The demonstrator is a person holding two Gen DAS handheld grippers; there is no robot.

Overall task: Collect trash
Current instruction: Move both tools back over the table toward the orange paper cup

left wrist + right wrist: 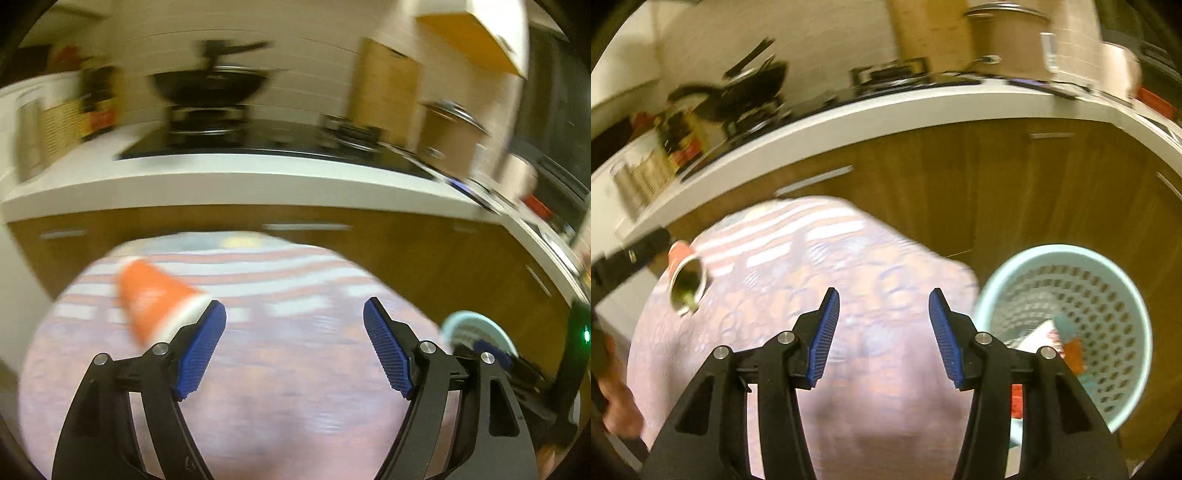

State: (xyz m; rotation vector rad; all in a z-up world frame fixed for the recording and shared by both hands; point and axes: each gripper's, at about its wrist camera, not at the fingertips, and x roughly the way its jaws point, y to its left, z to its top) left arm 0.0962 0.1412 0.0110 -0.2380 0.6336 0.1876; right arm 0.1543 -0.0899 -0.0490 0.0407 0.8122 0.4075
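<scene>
The orange paper cup lies on its side on the round table, which is covered by a pale cloth with a pinkish pattern. From the left wrist view the cup's tapered orange wall and white rim show, blurred, just beyond the tip of the left-hand blue pad. From the right wrist view its open mouth faces the camera, white-rimmed and dark inside, with something greenish in it (too blurred to name).

The left gripper has its jaws spread wide, with nothing between the pads; the cup is outside them, and whether it touches the pad's outer edge cannot be told. The right gripper also has its jaws apart and empty, over the middle of the table.

A pale green perforated basket stands beside the table on the right, with white, orange and teal scraps inside. Behind runs a white worktop over wooden cabinets, carrying a dark pan.
</scene>
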